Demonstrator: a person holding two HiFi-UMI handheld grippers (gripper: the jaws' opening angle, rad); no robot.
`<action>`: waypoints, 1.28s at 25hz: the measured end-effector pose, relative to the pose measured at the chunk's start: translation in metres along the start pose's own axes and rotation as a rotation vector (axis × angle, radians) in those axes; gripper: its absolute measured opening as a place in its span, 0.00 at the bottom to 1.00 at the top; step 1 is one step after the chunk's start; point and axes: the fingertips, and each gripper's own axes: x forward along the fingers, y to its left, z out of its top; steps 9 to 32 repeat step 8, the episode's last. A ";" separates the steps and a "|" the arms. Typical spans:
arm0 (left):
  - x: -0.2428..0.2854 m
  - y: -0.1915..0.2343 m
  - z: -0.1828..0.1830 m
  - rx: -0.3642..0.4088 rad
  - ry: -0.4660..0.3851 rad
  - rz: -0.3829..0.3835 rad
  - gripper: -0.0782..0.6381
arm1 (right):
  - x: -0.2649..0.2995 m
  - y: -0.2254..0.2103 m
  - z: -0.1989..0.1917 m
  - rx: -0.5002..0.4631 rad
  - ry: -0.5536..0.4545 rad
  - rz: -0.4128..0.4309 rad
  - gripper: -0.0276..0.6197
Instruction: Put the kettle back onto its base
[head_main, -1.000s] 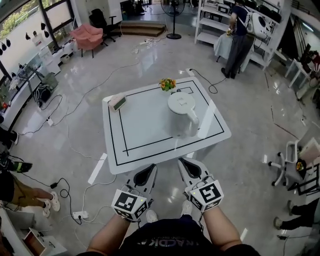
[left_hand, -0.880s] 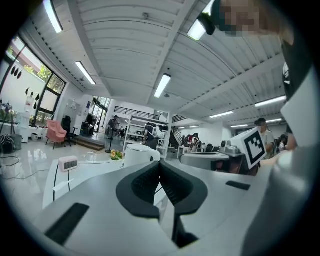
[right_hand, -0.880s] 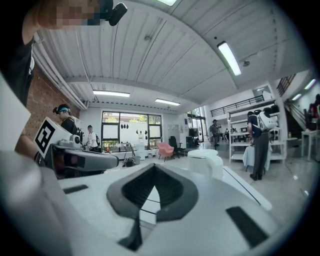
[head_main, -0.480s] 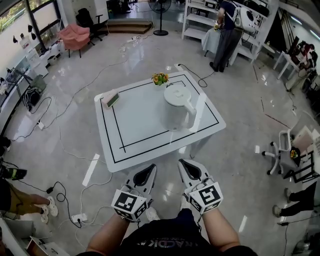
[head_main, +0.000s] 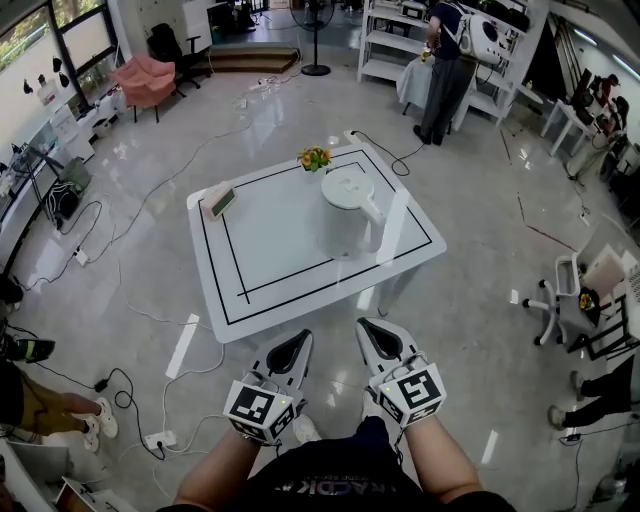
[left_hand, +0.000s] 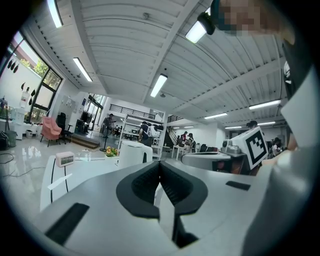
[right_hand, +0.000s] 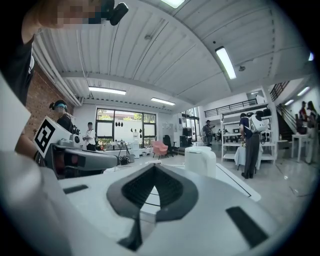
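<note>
My left claw (head_main: 290, 348) and right claw (head_main: 377, 336) are both shut and empty, short of the worktop's (head_main: 262, 262) near edge; kettle (head_main: 352, 208) stands toward its far right, base possibly beneath, unclear, so I'd close in, open, take the handle squarely.

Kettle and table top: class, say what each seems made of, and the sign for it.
Kettle: probably white plastic, matt; its surface looks even and dull.
Table top: smooth white board, perhaps laminate, glossy; it mirrors a streak of light.
</note>
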 end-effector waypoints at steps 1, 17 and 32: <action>-0.001 -0.002 0.001 0.003 0.000 -0.002 0.12 | -0.002 0.001 0.001 0.000 -0.002 -0.001 0.04; -0.005 -0.012 0.005 0.012 -0.005 -0.009 0.12 | -0.013 0.001 0.005 0.000 -0.013 -0.010 0.04; -0.005 -0.012 0.005 0.012 -0.005 -0.009 0.12 | -0.013 0.001 0.005 0.000 -0.013 -0.010 0.04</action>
